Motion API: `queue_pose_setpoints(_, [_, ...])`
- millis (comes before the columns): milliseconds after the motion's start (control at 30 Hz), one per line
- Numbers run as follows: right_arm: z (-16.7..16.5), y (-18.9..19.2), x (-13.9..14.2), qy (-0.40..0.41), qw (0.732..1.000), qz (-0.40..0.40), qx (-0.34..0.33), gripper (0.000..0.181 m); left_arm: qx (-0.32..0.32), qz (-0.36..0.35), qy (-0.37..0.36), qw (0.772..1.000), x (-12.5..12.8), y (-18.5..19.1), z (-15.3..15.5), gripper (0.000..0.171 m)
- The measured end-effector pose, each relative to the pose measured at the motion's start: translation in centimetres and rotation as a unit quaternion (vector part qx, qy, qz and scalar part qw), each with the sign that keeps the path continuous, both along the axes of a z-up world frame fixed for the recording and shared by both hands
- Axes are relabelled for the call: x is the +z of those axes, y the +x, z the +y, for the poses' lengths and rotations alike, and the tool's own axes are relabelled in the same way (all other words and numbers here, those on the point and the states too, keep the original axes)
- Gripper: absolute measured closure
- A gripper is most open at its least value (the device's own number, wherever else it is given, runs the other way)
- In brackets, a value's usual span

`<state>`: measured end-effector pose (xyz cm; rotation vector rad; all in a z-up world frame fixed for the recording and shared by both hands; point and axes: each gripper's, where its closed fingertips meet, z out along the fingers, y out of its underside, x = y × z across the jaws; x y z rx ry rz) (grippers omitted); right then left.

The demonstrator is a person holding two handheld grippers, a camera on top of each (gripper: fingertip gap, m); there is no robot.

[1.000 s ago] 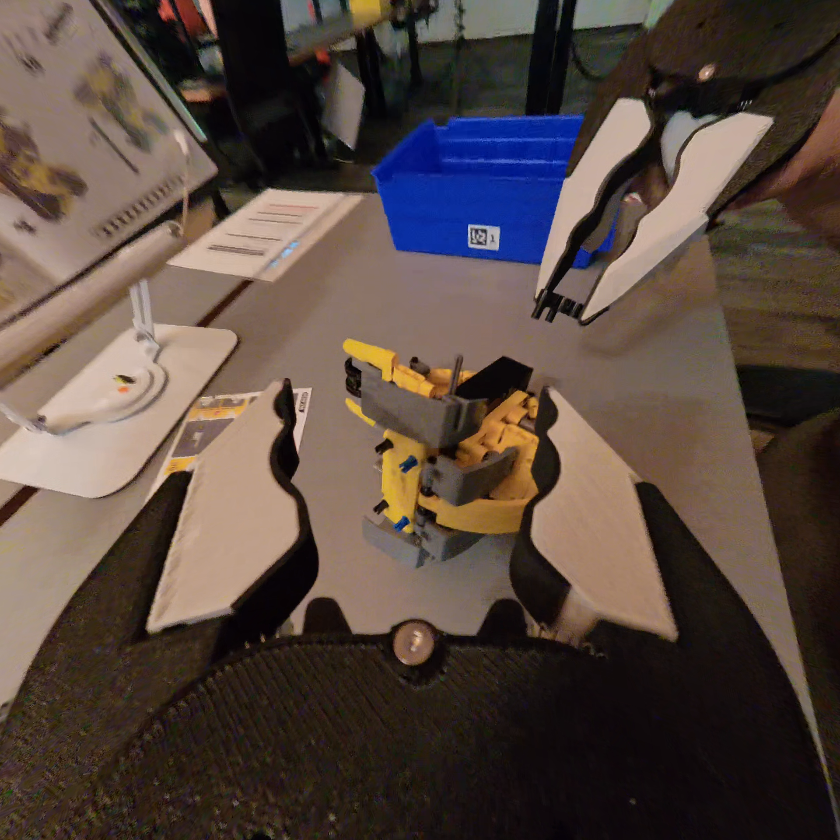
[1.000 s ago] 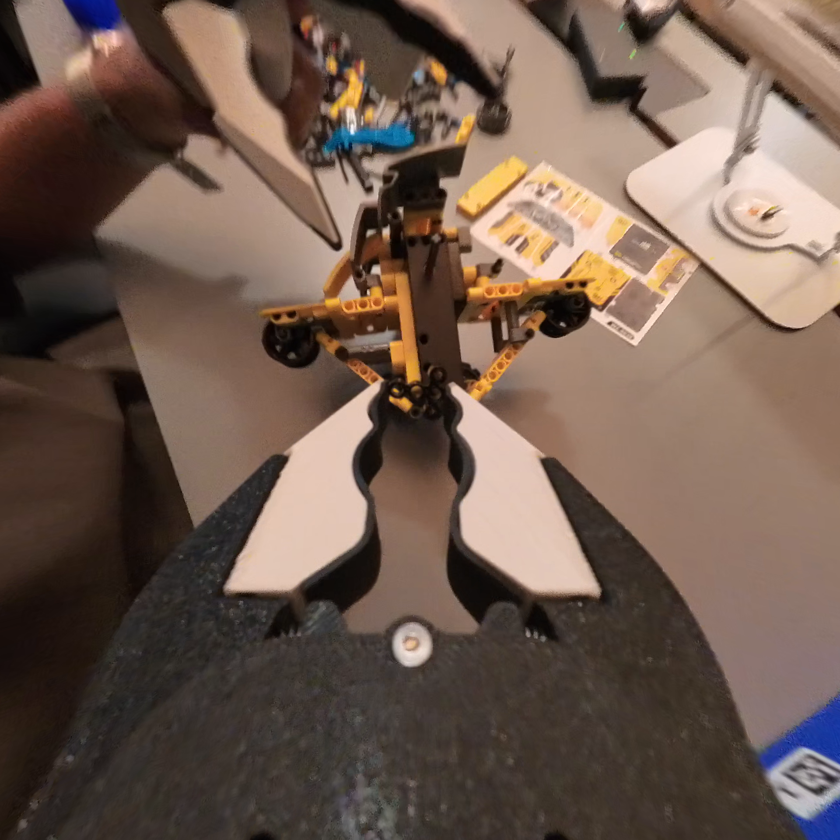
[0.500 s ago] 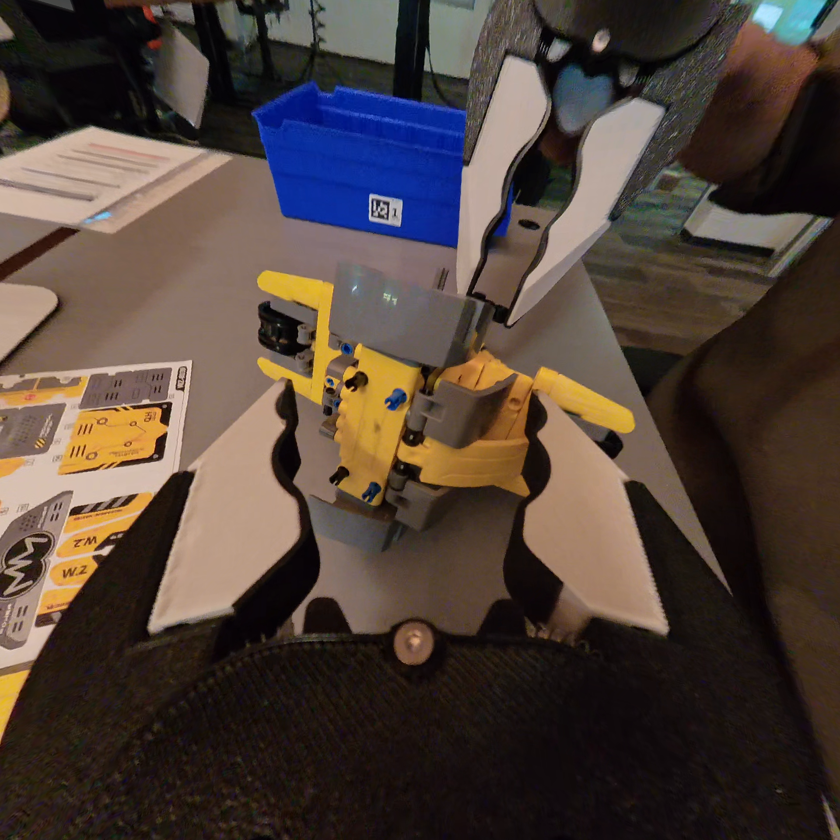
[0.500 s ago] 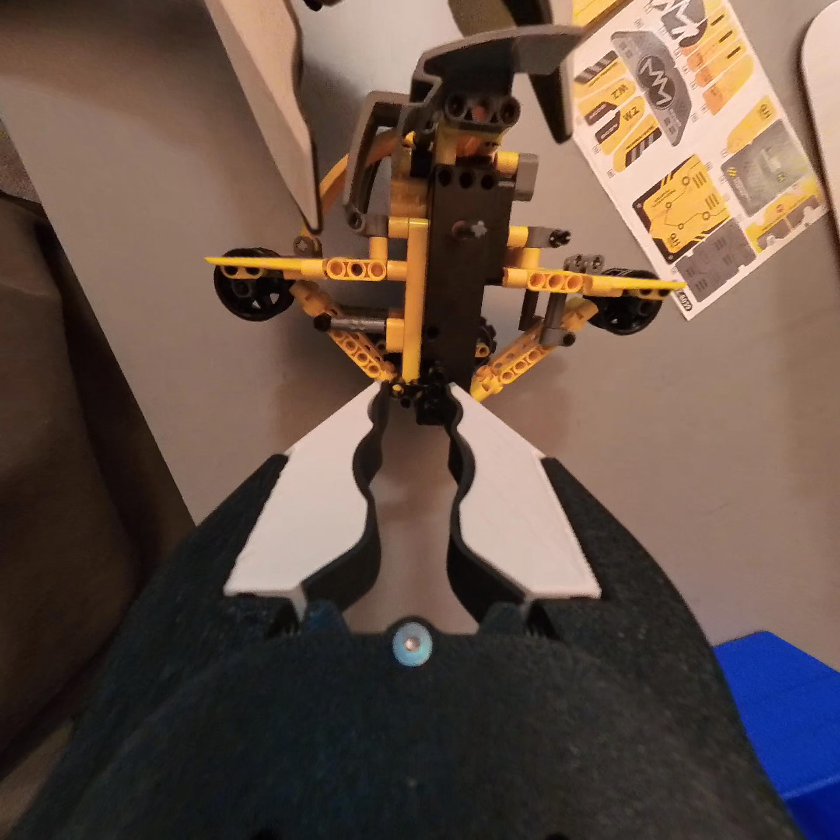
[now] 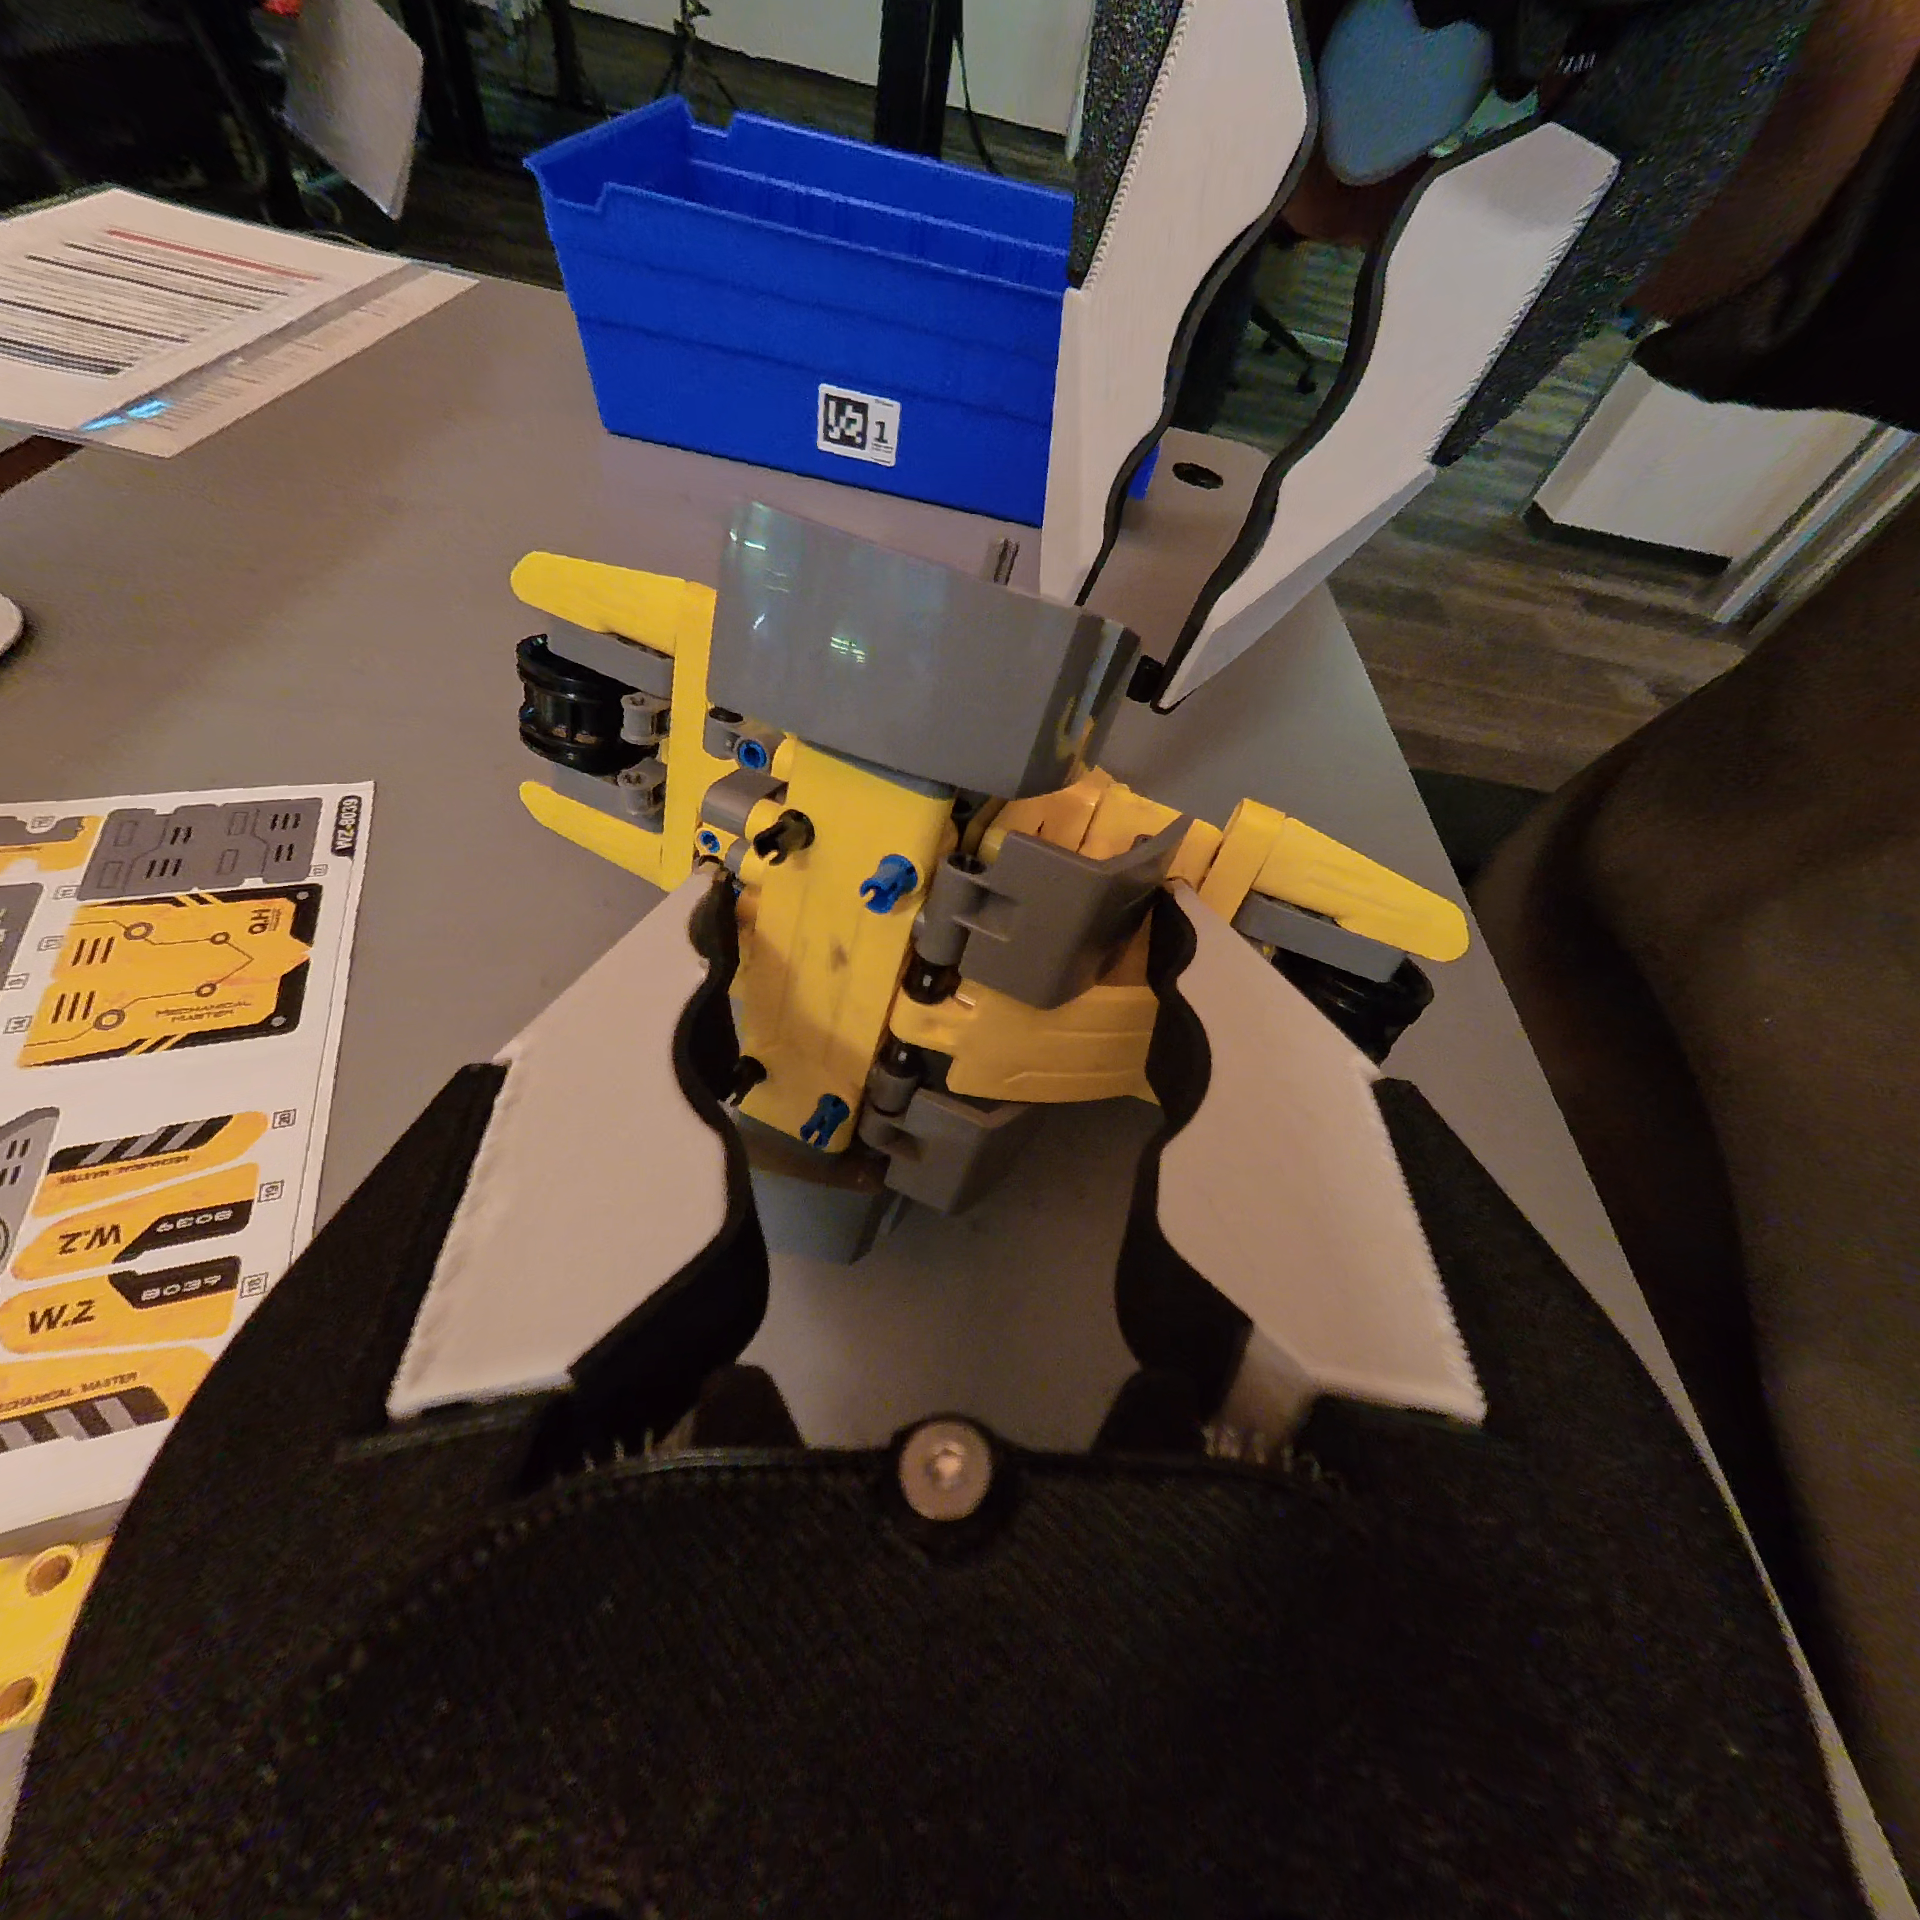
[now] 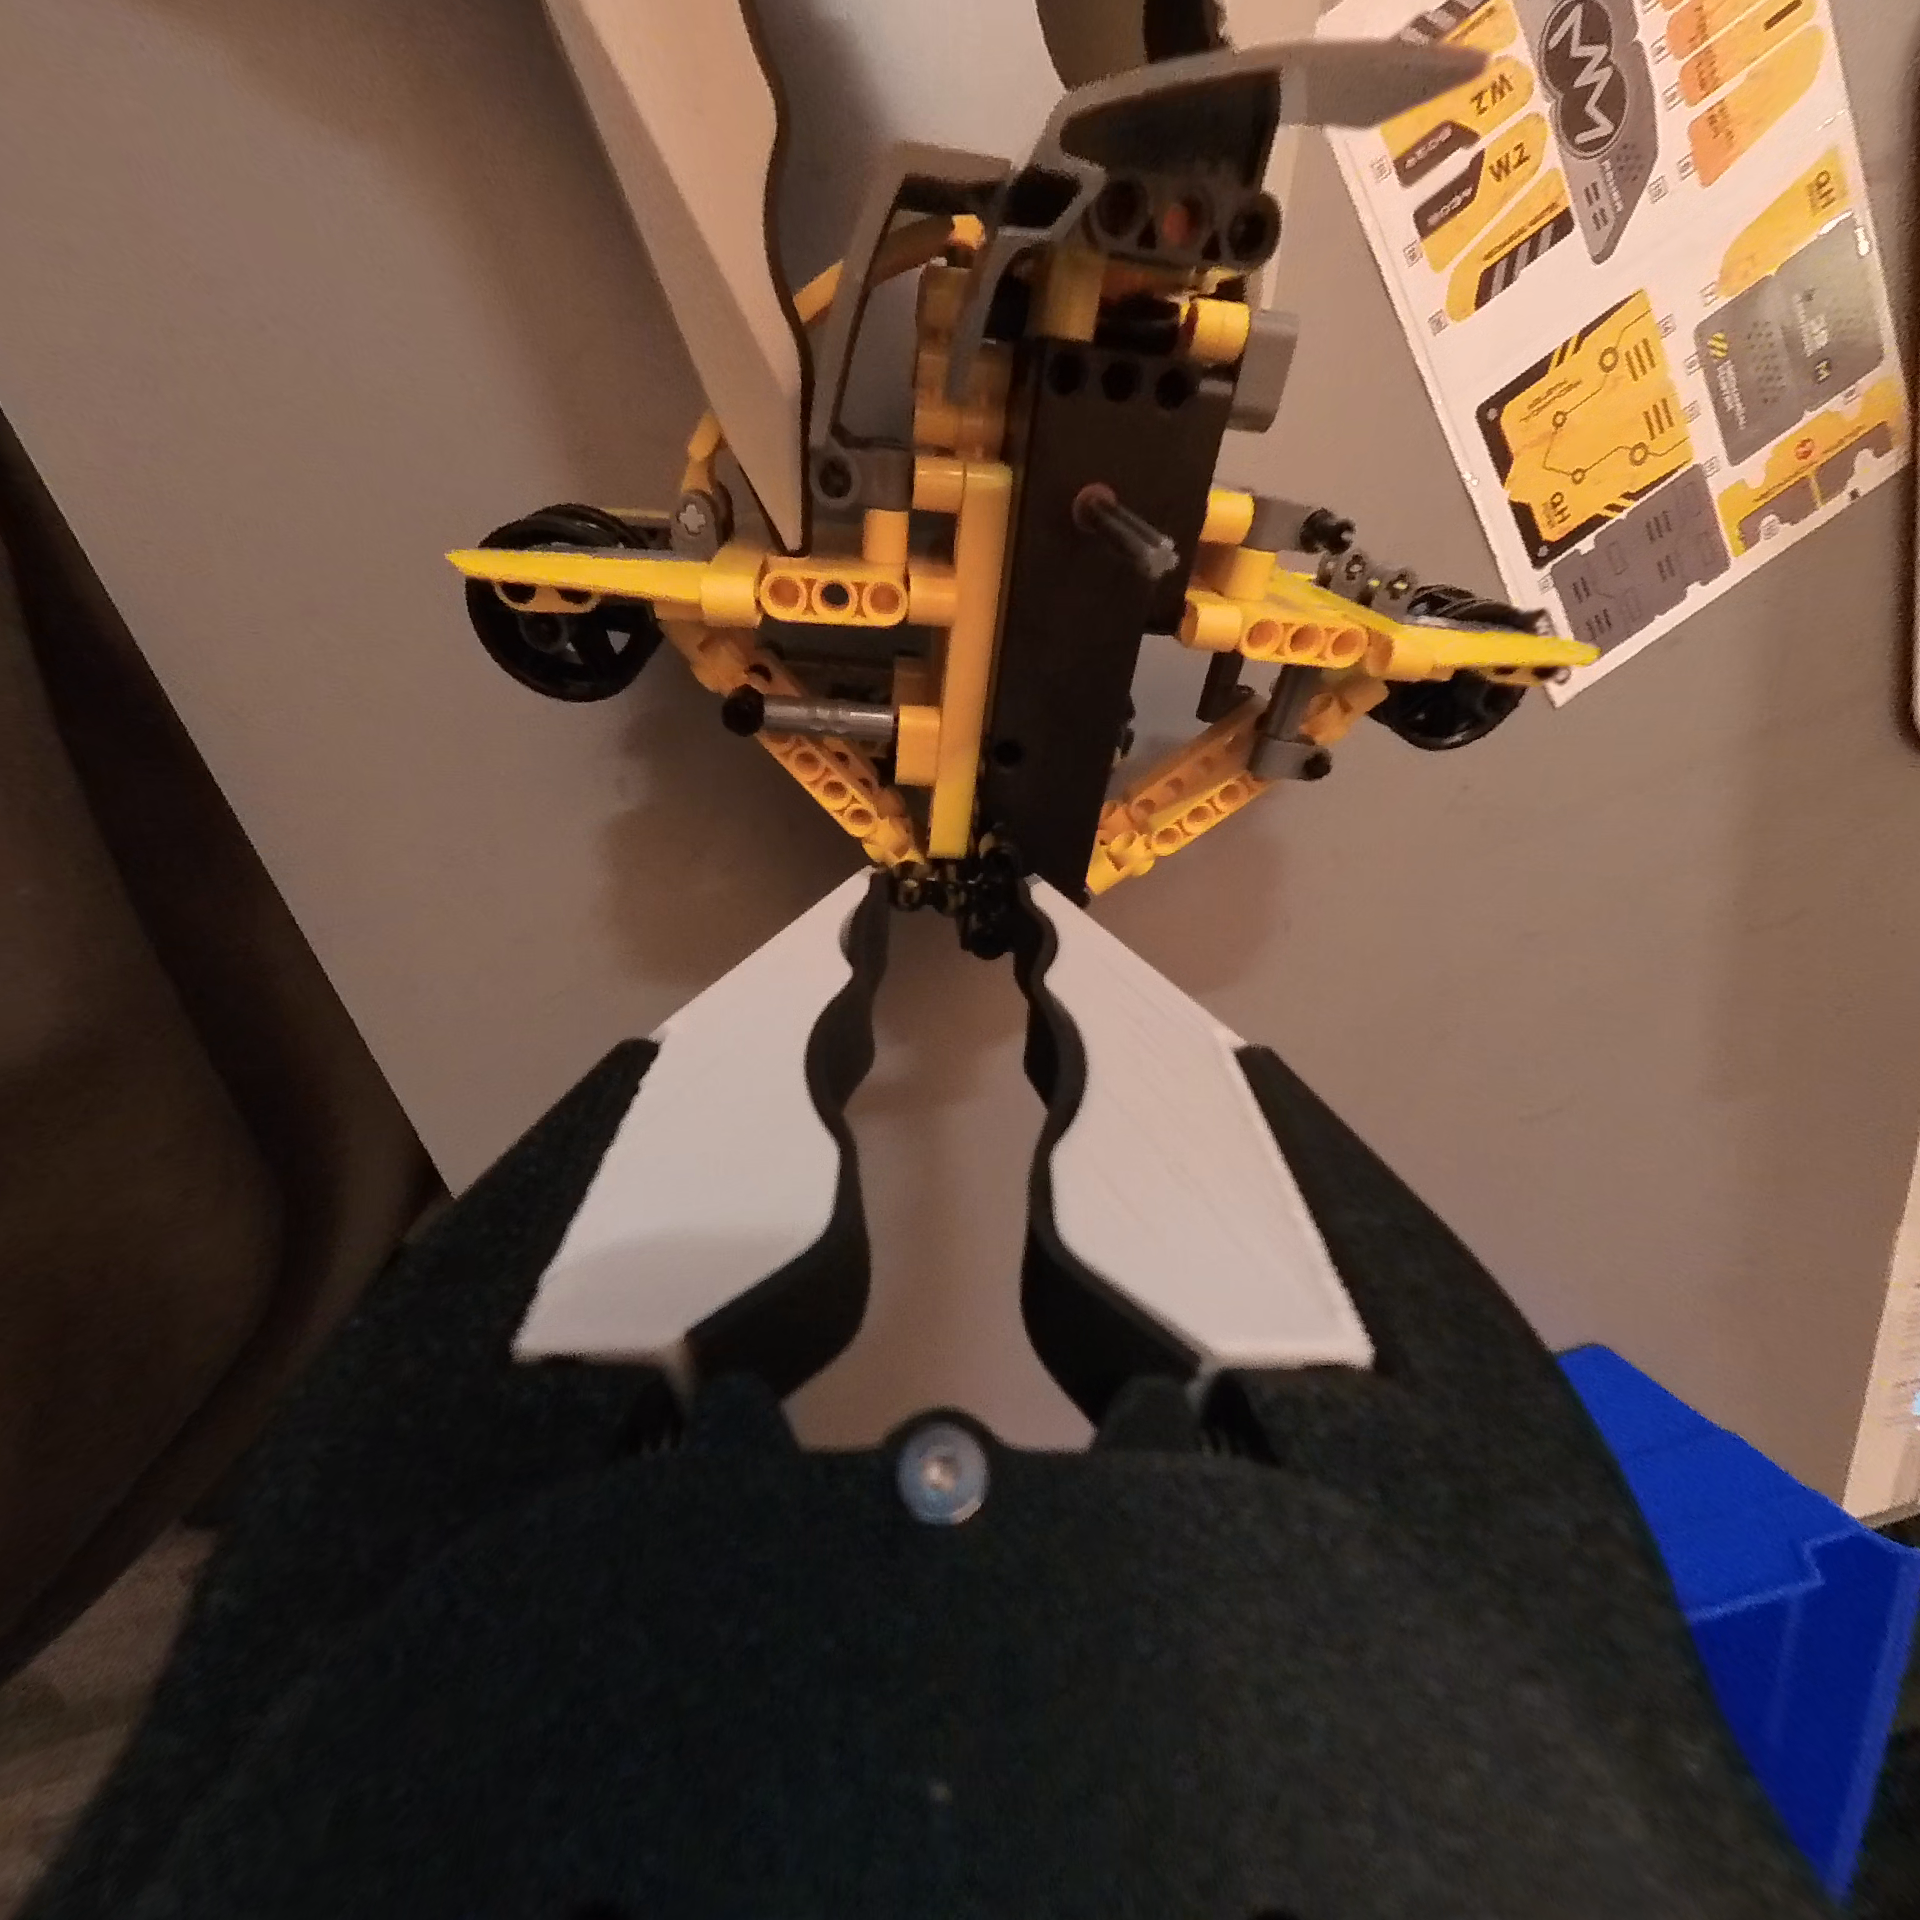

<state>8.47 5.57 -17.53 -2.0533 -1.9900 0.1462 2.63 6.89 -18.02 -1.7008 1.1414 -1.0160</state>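
A yellow, grey and black brick-built vehicle model (image 5: 831,935) stands on end over the grey table (image 5: 312,623). My left gripper (image 5: 940,894) is shut on its body: one pad (image 5: 623,1091) presses the yellow side and the other presses the grey and yellow panel. My right gripper (image 6: 956,899) is shut on the small black and yellow tip of the model (image 6: 1060,623). In the left wrist view the right gripper (image 5: 1122,655) comes down from above behind the grey panel. One finger (image 6: 707,208) of the left gripper shows against the model's far end in the right wrist view.
A blue bin (image 5: 790,312) stands at the far table edge and shows at the lower right of the right wrist view (image 6: 1766,1610). A yellow sticker sheet (image 5: 156,987) lies left of the model. A printed paper (image 5: 156,301) lies far left. The table edge (image 5: 1455,831) runs close on the right. The left gripper's tips are roughly 7 centimeters from the right gripper's.
My left gripper moved in around the model and its fingers narrowed until both pads press on its sides. My right gripper kept its hold on the model's tip.
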Motion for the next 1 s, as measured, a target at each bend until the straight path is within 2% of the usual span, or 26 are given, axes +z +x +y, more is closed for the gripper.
queue_pose_setpoints(267, [0.02, -0.08, -0.05, -0.014, 0.999, 0.050, -0.010, 0.159, -0.002, -0.009, -0.013, 1.000, -0.04, 0.00, 0.02, 0.094])
queue_pose_setpoints(700, [0.15, -0.28, -0.20, -0.009, 1.000, 0.009, 0.011, 0.159, 0.002, -0.010, -0.018, 1.000, -0.04, -0.17, 0.15, 0.094])
queue_pose_setpoints(1000, [0.05, -0.07, -0.22, -0.056, 0.997, -0.045, 0.033, 0.159, -0.001, -0.012, -0.018, 1.000, -0.04, -0.14, 0.10, 0.094])
